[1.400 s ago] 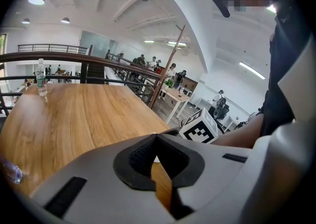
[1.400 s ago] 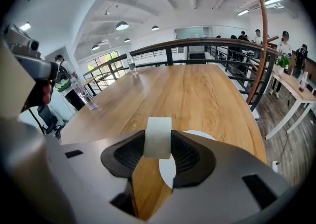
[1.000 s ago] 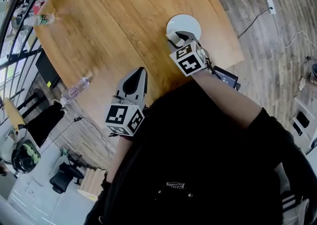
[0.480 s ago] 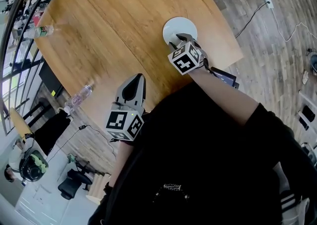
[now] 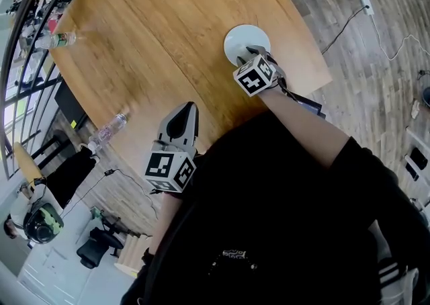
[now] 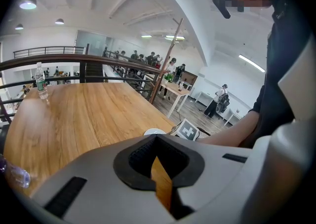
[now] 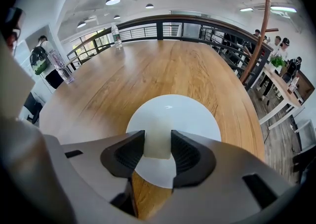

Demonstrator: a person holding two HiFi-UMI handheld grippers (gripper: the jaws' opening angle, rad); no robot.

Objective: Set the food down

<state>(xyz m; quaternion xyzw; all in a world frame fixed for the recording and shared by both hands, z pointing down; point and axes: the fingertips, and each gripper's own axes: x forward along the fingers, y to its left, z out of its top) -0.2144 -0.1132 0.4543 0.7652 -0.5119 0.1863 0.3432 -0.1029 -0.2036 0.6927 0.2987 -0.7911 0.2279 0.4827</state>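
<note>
A pale, cream-coloured block of food (image 7: pixel 157 141) sits pinched between the jaws of my right gripper (image 7: pixel 158 145), which is shut on it. It hangs just over the near part of a round white plate (image 7: pixel 190 114) on the wooden table. In the head view the right gripper (image 5: pixel 251 51) points steeply down at the plate's (image 5: pixel 238 36) near rim. My left gripper (image 5: pixel 186 107) hovers over the table's near edge, well left of the plate, jaws shut and nothing in them. Past the left gripper's (image 6: pixel 157 143) tips, the left gripper view shows the plate (image 6: pixel 154 131) and the right gripper's marker cube.
A water bottle (image 5: pixel 56 40) stands at the table's far left rim; another bottle (image 5: pixel 106 128) lies near the left edge. The round wooden table (image 5: pixel 168 35) drops off close behind the plate on the right. A railing runs along the far side.
My right gripper has sunk toward the plate with the food block still in its jaws. The left gripper has stayed where it was.
</note>
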